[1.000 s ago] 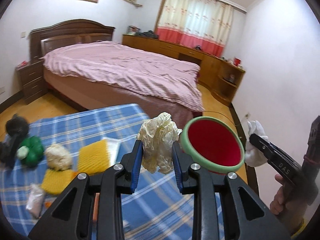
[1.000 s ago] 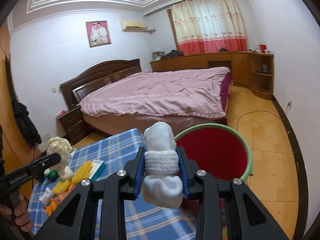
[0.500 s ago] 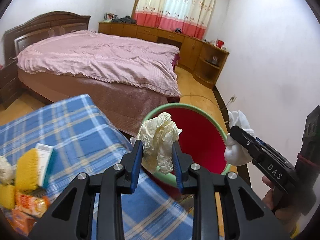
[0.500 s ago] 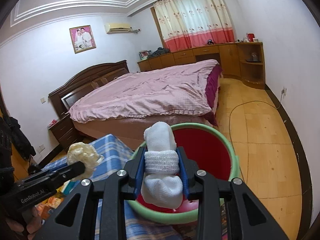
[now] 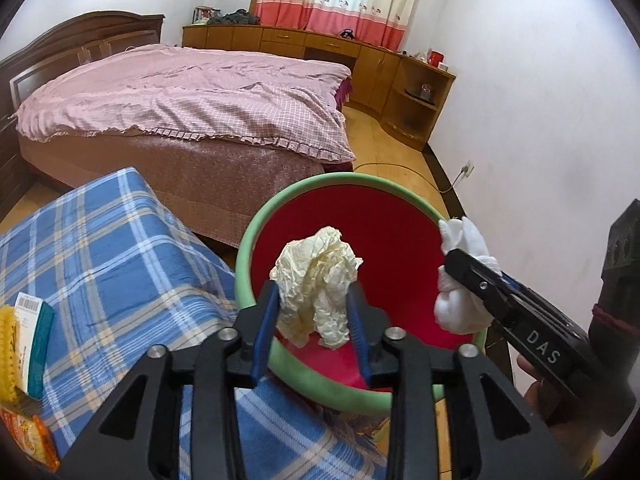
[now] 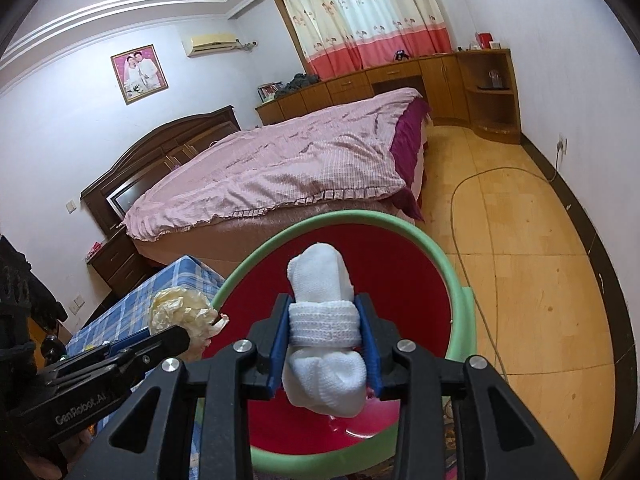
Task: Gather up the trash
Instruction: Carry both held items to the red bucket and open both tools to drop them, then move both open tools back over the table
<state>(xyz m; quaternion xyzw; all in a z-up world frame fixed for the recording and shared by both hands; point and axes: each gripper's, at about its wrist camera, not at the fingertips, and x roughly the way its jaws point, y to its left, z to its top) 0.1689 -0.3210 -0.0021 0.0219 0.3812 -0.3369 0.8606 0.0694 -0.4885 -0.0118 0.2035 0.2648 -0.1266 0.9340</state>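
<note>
left wrist view first: the left gripper (image 5: 313, 322) is right over the red plastic bin with the green rim (image 5: 256, 224), and the crumpled cream-yellow paper ball (image 5: 316, 280) sits between its blue-lined fingers (image 5: 265, 320). the jaws have just been opening, and the ball now looks loosely cradled more than clamped, though i can't tell for sure if the pads are fully off it. off to the right the right gripper (image 5: 460, 276) hangs over the bin's far rim with a rolled white sock (image 5: 460, 304) in it. the blue plaid cloth on the counter (image 5: 112, 248) still has a yellow scrubby thing (image 5: 8, 344) and a white-and-teal box (image 5: 34, 344) on it at the left edge, so there's more to collect.

right wrist view: the right gripper (image 6: 326, 332) is clenched on the sock (image 6: 324, 344) around its banded middle, jaws just starting to ease, and it hangs squarely above the red inside of the bin (image 6: 400, 280). the left gripper (image 6: 188, 336) shows at the left with the paper ball (image 6: 180, 312) right at the bin's rim.

how i'd do the drop well: keep both grippers inside the rim line, open all the way, and nudge the left one further over the middle, since that paper is light and could snag on a pad or tumble onto the cloth.
</note>
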